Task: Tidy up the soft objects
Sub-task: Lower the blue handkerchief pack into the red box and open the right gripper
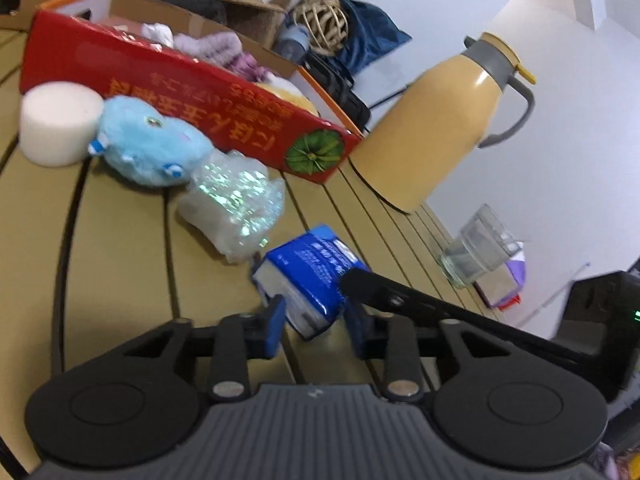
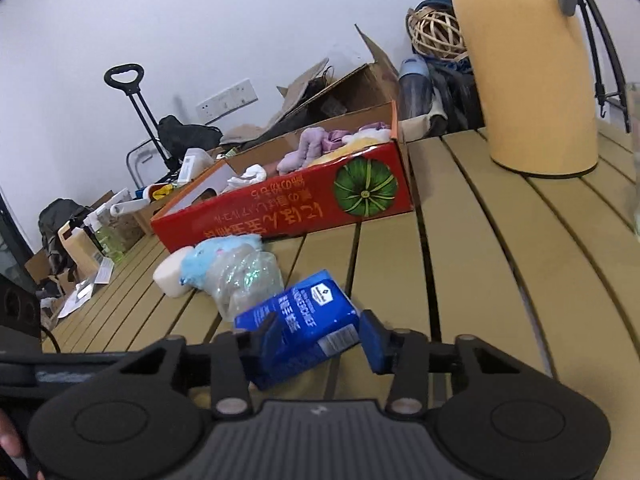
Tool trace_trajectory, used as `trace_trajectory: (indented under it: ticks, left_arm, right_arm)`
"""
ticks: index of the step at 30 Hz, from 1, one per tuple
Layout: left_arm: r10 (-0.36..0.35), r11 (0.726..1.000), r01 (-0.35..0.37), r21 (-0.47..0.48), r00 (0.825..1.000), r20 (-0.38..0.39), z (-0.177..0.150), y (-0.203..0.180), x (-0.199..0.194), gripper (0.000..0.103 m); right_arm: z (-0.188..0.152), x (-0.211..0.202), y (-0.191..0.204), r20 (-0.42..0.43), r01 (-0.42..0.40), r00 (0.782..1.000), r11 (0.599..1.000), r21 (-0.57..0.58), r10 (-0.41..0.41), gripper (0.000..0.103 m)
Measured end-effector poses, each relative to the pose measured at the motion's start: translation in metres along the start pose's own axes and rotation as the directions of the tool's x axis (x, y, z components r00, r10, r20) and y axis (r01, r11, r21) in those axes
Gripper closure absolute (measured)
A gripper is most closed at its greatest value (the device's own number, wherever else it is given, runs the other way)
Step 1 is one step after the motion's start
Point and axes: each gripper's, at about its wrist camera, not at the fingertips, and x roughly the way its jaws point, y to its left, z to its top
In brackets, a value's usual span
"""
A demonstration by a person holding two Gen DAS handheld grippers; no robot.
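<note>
The blue tissue pack (image 2: 298, 326) lay on the slatted table (image 2: 480, 260) right between both sets of tongs, tilted, its long axis running diagonally away toward the red box (image 2: 288, 204) behind it. My right gripper (image 2: 316, 344) straddled it, jaws apart, the left pad touching and the right pad just clear. My left gripper (image 1: 314, 322) also stood spread around the pack's near end, not squeezing. I judged the right one better placed to close. The pack looked glossy, soft-sided, slightly dented. The plush (image 1: 148, 140), the sponge (image 1: 58, 122) and the crinkly bag (image 1: 234, 204) waited beside the box.
</note>
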Motion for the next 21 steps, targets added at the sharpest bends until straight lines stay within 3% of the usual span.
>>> trace_trajectory:
  ticks: [1,5,7,13,16,18,21]
  left_arm:
    - [0.0,1.0,0.0,-0.001,1.0,0.005,0.0,0.0,-0.002,0.076]
    - [-0.016,1.0,0.016,-0.01,0.999,0.047,0.005,0.0,-0.013,0.076]
    - [-0.001,1.0,0.001,-0.018,0.999,0.051,0.011,0.005,-0.012,0.075]
    - [0.018,0.999,-0.016,-0.034,0.999,0.031,0.018,0.014,-0.001,0.063]
    - [0.001,0.999,-0.001,-0.037,1.0,0.018,0.019,0.014,0.004,0.063]
    - [0.0,0.999,0.0,-0.032,1.0,0.01,0.019,0.013,0.007,0.068]
    - [0.004,1.0,-0.004,-0.011,0.999,0.043,0.019,0.006,0.0,0.075]
  right_arm:
    - [0.0,-0.004,0.001,0.006,0.006,1.0,1.0,-0.003,-0.006,0.075]
    - [0.001,-0.017,0.0,0.03,-0.02,0.999,1.0,0.021,0.02,0.08]
    - [0.003,-0.019,0.006,0.003,-0.023,1.0,1.0,-0.009,0.023,0.084]
    - [0.012,-0.015,-0.004,-0.006,-0.008,1.0,1.0,0.004,0.008,0.079]
    - [0.017,0.001,-0.011,-0.015,-0.044,0.999,0.998,0.047,0.045,0.075]
    - [0.018,0.014,-0.016,-0.047,-0.091,0.994,0.991,0.1,0.096,0.072]
    - [0.016,0.009,-0.01,-0.044,-0.068,0.996,0.994,0.086,0.072,0.075]
